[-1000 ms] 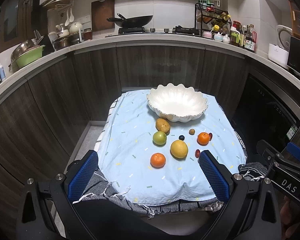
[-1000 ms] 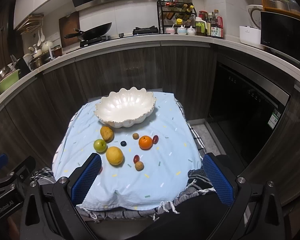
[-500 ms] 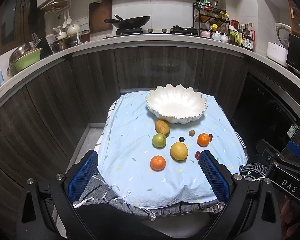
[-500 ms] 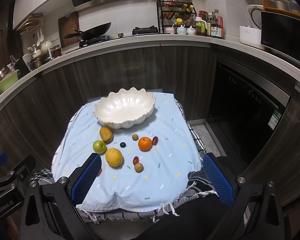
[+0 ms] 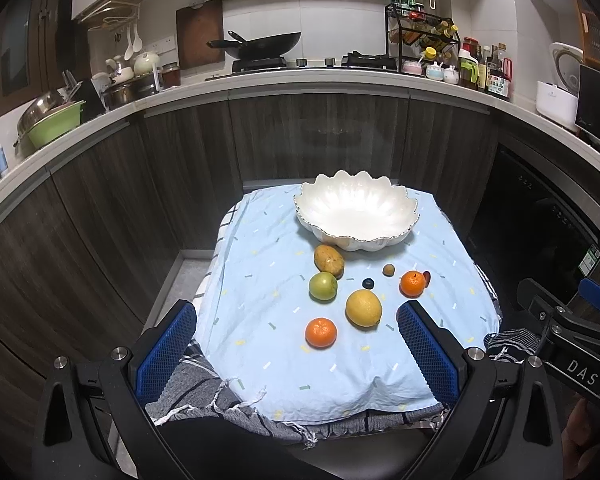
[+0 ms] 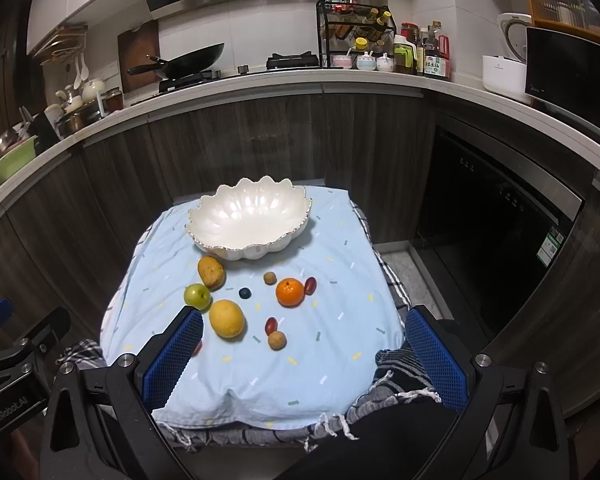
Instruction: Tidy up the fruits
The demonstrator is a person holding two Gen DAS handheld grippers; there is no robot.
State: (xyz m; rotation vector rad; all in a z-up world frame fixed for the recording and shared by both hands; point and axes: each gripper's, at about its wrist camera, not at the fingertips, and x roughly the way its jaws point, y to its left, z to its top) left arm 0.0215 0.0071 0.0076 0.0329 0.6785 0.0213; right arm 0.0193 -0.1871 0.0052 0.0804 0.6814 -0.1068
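A white scalloped bowl (image 5: 356, 211) stands empty at the far end of a light blue cloth (image 5: 260, 280); it also shows in the right wrist view (image 6: 252, 220). In front of it lie a brown pear (image 5: 329, 260), a green apple (image 5: 323, 286), a yellow orange (image 5: 363, 307), two tangerines (image 5: 320, 332) (image 5: 412, 283), a blueberry (image 5: 367, 283) and small brown and red fruits (image 6: 277, 339). My left gripper (image 5: 296, 352) is open and empty, above the cloth's near edge. My right gripper (image 6: 304, 356) is open and empty, its left finger (image 6: 176, 352) beside the yellow orange (image 6: 227, 318).
The cloth covers a small table with a striped towel (image 5: 204, 384) under it. Dark cabinets (image 5: 320, 140) and a curved counter (image 5: 300, 80) with a wok (image 5: 264, 44), pots and bottles surround it. A dark oven (image 6: 496, 240) stands at the right. The other gripper (image 5: 572, 344) shows at the right edge.
Both grippers have moved slightly forward toward the fruits. Nothing on the cloth has moved.
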